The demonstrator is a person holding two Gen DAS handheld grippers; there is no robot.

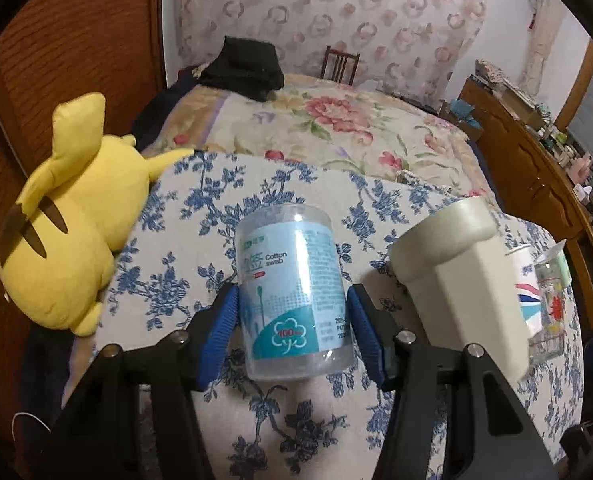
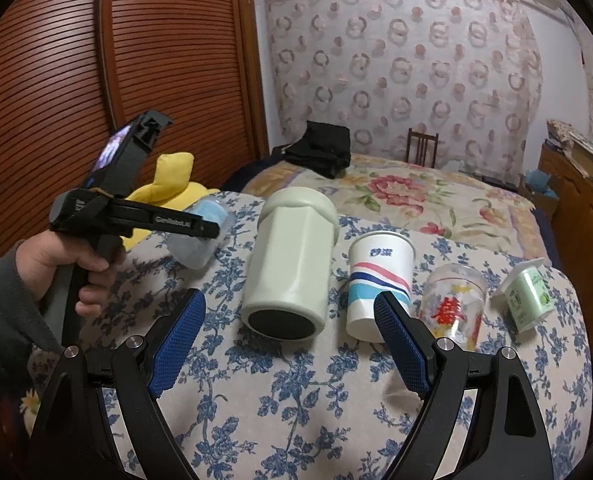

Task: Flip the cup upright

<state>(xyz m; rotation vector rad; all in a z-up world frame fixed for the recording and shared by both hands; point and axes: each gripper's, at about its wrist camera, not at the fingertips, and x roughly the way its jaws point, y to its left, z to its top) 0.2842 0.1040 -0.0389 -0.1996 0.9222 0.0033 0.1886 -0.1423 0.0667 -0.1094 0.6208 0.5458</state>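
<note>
Cream-green plastic, dark disc at one end: the cup (image 2: 292,264) lies on its side on the blue-flowered cloth (image 2: 296,408). Its long axis runs nearly along the right tongs' forward line. The dark base faces back toward us and the wider collared end points away, toward the bed (image 2: 416,196).

- We see the right tongs (image 2: 288,298) spread wide, with the cup's base end just ahead and between the blue pads. Neither pad touches it.
- The left tongs (image 1: 292,292) pinch a clear cotton swab canister (image 1: 292,280), a pad pressed on each side. The canister tilts slightly.
- From the left tongs, the cup sits to the right of the canister, blurred, with its collared end on the far side.
- Just right of the cup from the right tongs stands a striped paper cup (image 2: 376,280). Further right are a glass (image 2: 452,304) with red print and a small green pot (image 2: 528,296).
- Left of the left tongs lies a yellow plush (image 1: 68,232).
- A bare hand (image 2: 76,264) grips the left handle.
</note>
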